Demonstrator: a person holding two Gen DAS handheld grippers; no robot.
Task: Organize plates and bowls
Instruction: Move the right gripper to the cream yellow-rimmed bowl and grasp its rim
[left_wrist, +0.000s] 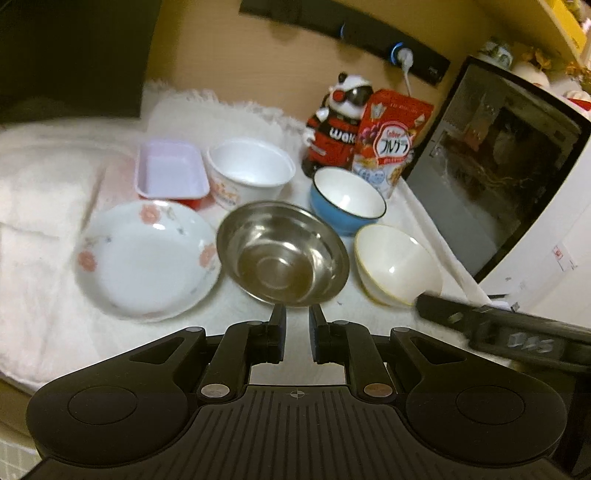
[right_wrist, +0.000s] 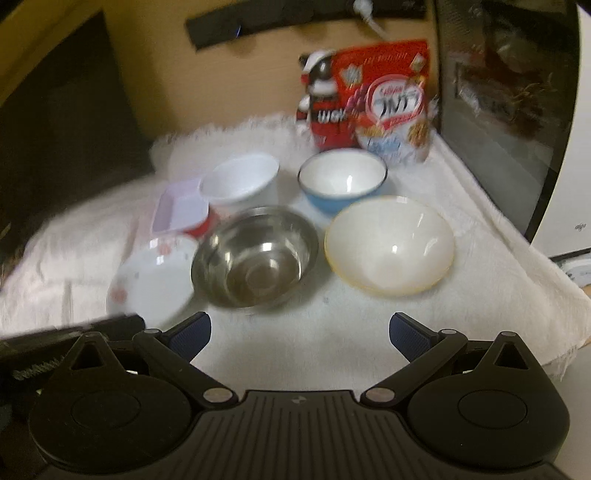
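From my left camera I see the left gripper (left_wrist: 297, 314) with its jaws nearly closed, a narrow gap between them and nothing in it, right at the near rim of the steel bowl (left_wrist: 282, 253). Whether they touch the rim I cannot tell. The right gripper (right_wrist: 300, 330) has its jaws spread wide and empty, low over the white cloth (right_wrist: 332, 332) on the counter, short of the dishes.

All the dishes sit on that cloth. In the front row, the flowered plate (left_wrist: 146, 258) is on the left, just beside the steel bowl, and the cream bowl (left_wrist: 397, 266) is on the right. Behind them stand a lilac tray (left_wrist: 170, 172), a white cup (left_wrist: 251, 171) and the blue bowl (left_wrist: 345, 203).

The left view shows the plate whole and its pink flowers clearly; in the right view the plate (right_wrist: 153, 280) is blurred and partly cut off by the other gripper's arm. The right view shows the cream bowl (right_wrist: 389, 245) fully (its yellow rim is plain there), while the left view has a dark arm crossing its near edge.

At the back stand a cereal bag (left_wrist: 389, 142) and a panda figure (left_wrist: 338, 125), beside a microwave (left_wrist: 491, 158).
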